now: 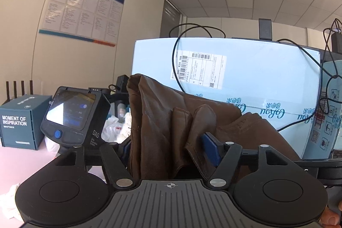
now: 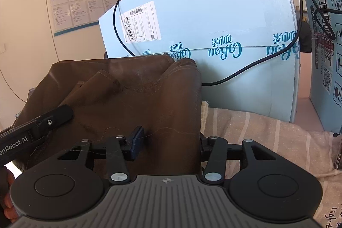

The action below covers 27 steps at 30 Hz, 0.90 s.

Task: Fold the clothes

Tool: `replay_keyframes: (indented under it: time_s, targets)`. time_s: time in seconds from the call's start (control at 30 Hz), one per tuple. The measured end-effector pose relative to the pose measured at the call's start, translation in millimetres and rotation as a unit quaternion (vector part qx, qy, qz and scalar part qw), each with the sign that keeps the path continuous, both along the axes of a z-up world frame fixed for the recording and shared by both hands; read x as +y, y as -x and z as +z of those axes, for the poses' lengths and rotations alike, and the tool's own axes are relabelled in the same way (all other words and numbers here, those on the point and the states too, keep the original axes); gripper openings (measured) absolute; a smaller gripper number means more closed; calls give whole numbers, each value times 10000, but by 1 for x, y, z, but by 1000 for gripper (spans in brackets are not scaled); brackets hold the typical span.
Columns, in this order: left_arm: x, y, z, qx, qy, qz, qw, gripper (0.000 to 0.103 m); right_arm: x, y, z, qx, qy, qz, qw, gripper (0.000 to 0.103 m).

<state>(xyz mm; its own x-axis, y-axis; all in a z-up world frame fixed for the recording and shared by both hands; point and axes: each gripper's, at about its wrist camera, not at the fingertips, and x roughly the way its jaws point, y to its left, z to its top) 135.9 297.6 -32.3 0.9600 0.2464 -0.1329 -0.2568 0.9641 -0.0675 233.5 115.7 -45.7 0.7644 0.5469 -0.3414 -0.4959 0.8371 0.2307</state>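
Brown garment [image 2: 128, 97] hides right hand-held gripper [image 2: 168, 142] far finger.

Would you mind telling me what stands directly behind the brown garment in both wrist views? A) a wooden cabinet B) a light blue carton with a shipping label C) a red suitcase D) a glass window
B: a light blue carton bearing a white shipping label rises just behind the brown garment.

The brown garment [image 2: 132, 99] looks like smooth, faintly glossy leather-like cloth against a matt pale-blue cardboard box [image 2: 224, 14].
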Motion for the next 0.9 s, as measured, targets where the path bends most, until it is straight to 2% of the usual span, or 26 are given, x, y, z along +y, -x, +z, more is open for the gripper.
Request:
replay_keyframes:
  time_s: [0.03,0.07,0.17,0.23,0.33,0.4,0.6,0.7,0.9]
  targets:
    - [-1,0,-1,-21,-54,97,9999,88,1,1,0,-23,40,-35,10000,55]
    - [-1,1,-1,-65,-95,217,9997,96,3,2,0,-57,88,-61,9999,58]
    - [2,4,-1,-203,-68,452,9987,98,5,6,3,-103,146,-120,9998,70]
    - [5,8,1,-322,-15,592,9977,101,6,6,6,-106,141,-157,9997,83]
    - [6,17,5,-524,11,810,9953,103,2,14,12,-140,158,-224,9995,96]
    - [3,24,8,-502,17,917,9945,103,-2,21,16,-162,155,-223,9995,101]
    - [-24,50,14,118,135,984,9950,103,-20,48,23,-274,436,-139,9986,103]
    - [-44,66,10,457,346,970,9936,103,-32,62,16,-190,663,-64,9976,103]
    - [-78,81,-6,1127,662,1030,9861,103,-58,89,-3,43,1094,-85,9939,103]
